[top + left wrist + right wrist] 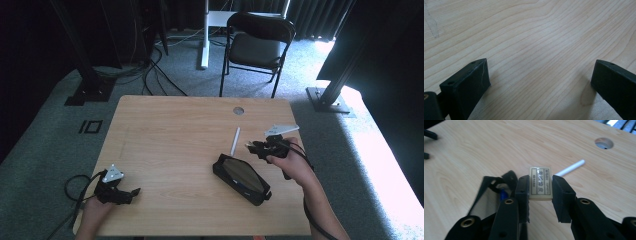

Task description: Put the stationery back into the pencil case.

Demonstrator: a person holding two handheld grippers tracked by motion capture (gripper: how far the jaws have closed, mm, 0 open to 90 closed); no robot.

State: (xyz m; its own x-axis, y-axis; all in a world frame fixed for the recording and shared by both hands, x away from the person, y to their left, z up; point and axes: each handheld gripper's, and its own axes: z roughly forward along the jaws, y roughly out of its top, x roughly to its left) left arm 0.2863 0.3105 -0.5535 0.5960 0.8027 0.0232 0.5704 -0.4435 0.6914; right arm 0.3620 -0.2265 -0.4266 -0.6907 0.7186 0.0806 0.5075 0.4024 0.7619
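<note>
My right gripper [251, 146] [540, 188] is shut on a small cream eraser [540, 183] with a printed label and holds it above the table, right of centre. Below and to its left lies a black mesh pencil case [242, 178] [486, 201], open at the top, with something blue inside. A white pen [234, 141] [572, 167] lies on the wood just beyond the eraser. My left gripper [131, 193] [540, 72] rests low at the table's front left corner. Its jaws stand wide open over bare wood with nothing between them.
The wooden table [170, 135] has a round cable hole [238, 110] [604, 143] near its far edge. A black folding chair [257, 42] stands behind the table, and cables run across the carpet at the back left.
</note>
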